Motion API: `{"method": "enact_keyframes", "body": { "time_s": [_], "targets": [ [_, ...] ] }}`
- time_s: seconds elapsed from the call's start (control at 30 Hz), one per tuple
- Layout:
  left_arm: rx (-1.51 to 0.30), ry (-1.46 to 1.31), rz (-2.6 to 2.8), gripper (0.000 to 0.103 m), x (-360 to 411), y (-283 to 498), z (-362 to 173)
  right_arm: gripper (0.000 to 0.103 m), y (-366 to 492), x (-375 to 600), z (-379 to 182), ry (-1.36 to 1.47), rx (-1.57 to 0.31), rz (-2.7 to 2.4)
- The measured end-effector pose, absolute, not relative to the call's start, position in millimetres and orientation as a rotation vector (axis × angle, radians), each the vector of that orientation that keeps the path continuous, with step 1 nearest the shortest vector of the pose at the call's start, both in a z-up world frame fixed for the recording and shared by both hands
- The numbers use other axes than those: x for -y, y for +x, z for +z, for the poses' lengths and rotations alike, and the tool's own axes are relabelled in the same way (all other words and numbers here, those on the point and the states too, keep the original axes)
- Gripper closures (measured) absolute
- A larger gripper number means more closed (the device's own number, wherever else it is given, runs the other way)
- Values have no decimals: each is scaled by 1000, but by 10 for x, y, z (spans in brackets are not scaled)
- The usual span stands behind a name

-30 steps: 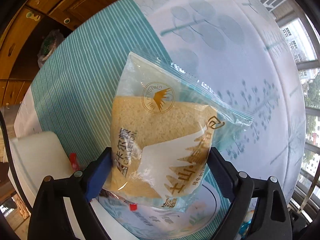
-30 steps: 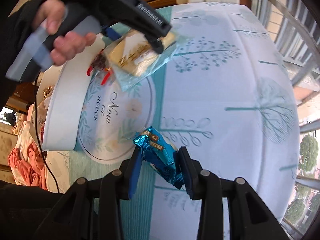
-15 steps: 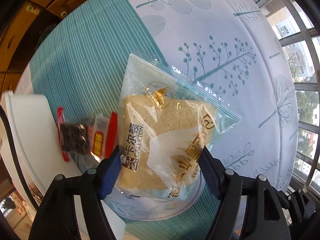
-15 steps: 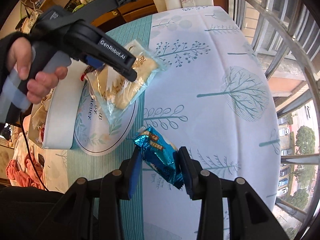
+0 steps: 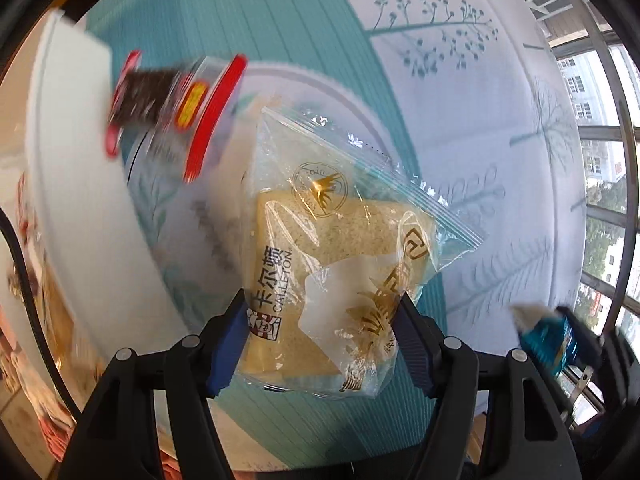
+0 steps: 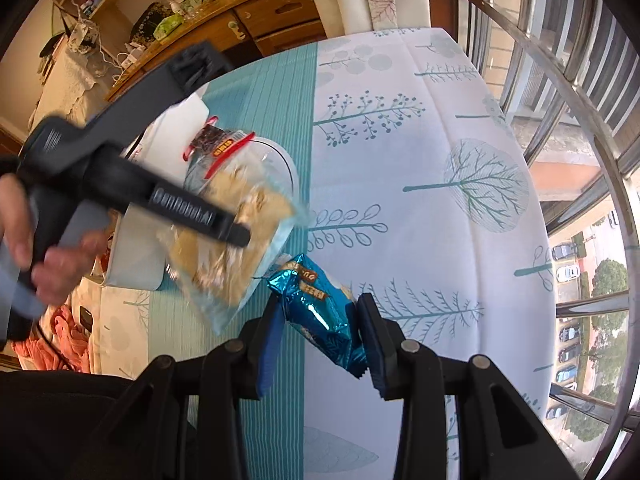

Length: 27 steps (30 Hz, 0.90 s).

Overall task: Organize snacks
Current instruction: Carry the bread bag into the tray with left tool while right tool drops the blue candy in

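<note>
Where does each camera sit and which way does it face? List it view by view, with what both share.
Left wrist: on the left gripper, looking steeply down at its clear bread packet above the tablecloth; only its own fingers show.
Right wrist: on the right gripper, looking down past its blue snack packet; the person's left hand shows.
Shared: bread packet, blue packet, red-edged packet, tablecloth.

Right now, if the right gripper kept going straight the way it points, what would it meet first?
Probably the white tree-print tablecloth. The right gripper is shut on a shiny blue foil snack packet and points steeply down at bare cloth; the clear-wrapped bread bag hangs off to its left. Depth is uncertain.
</note>
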<state>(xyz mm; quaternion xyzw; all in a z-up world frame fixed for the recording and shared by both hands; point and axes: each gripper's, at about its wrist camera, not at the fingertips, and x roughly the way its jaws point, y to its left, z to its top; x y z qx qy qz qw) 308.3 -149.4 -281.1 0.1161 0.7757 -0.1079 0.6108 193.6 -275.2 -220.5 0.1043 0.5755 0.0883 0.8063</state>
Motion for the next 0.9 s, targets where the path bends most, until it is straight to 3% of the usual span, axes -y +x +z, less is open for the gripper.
{"method": "enact_keyframes", "body": {
  "time_s": [0.57, 0.9],
  "targets": [
    [-1549, 186, -331, 36, 835, 2501, -1501, 65, 1845, 2312, -1783, 186, -1132, 202],
    [-1402, 138, -346, 36, 200, 2716, -997, 65, 1733, 1830, -1338, 244, -1031, 207]
  ]
}}
